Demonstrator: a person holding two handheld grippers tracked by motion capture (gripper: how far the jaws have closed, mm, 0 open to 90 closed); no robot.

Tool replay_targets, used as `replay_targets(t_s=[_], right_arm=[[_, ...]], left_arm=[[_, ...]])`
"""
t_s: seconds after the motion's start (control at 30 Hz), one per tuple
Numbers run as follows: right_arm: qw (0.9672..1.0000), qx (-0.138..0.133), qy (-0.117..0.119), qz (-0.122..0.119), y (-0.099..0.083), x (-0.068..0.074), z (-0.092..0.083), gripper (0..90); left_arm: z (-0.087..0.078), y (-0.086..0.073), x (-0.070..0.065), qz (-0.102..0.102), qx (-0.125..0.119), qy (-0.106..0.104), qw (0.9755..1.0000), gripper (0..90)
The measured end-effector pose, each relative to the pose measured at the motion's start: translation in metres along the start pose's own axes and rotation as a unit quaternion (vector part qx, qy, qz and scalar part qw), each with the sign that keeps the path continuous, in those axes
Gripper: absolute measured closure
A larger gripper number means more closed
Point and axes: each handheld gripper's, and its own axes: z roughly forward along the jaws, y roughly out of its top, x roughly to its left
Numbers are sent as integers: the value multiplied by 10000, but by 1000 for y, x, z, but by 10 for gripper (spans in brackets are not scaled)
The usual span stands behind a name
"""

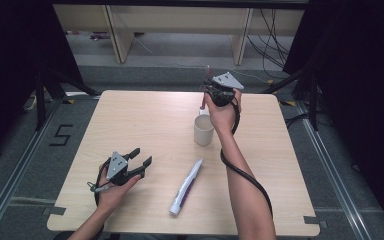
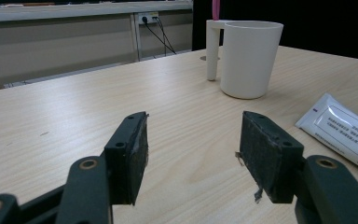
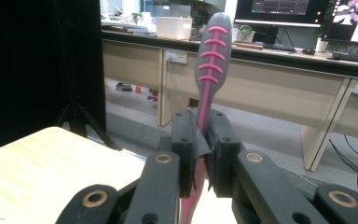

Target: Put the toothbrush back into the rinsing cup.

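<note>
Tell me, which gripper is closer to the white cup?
The right gripper. It holds a pink toothbrush just above and behind the cup. The left gripper, open and empty, rests near the table's front-left, far from the cup.

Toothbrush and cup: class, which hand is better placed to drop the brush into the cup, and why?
Right. The right gripper is shut on the toothbrush just beyond the cup; the left gripper is open, empty and farther off.

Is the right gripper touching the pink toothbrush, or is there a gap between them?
Touching. In the right gripper view, the right gripper has both pads pressed against the handle of the toothbrush, with no gap on either side.
</note>
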Motion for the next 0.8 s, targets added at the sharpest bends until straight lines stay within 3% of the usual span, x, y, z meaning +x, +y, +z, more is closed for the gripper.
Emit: replay_targets(t_s=[0.2, 0.37, 0.47, 0.6, 0.73, 0.8], right_arm=[[9999, 47, -11, 129, -1, 3, 1, 832], [10000, 47, 23, -42, -2, 2, 2, 832], [9999, 95, 24, 34, -2, 4, 1, 831], [9999, 101, 44, -83, -2, 4, 2, 831], [9998, 161, 38, 52, -4, 6, 3, 831], [9998, 181, 51, -40, -5, 5, 3, 831]], left_arm=[[0, 0, 0, 6, 1, -3, 10000, 418], [0, 0, 0, 3, -2, -1, 10000, 418], [0, 0, 0, 5, 0, 0, 10000, 418], [0, 0, 0, 3, 0, -1, 10000, 418], [0, 0, 0, 1, 5, -1, 10000, 418], [0, 0, 0, 6, 4, -2, 10000, 418]])
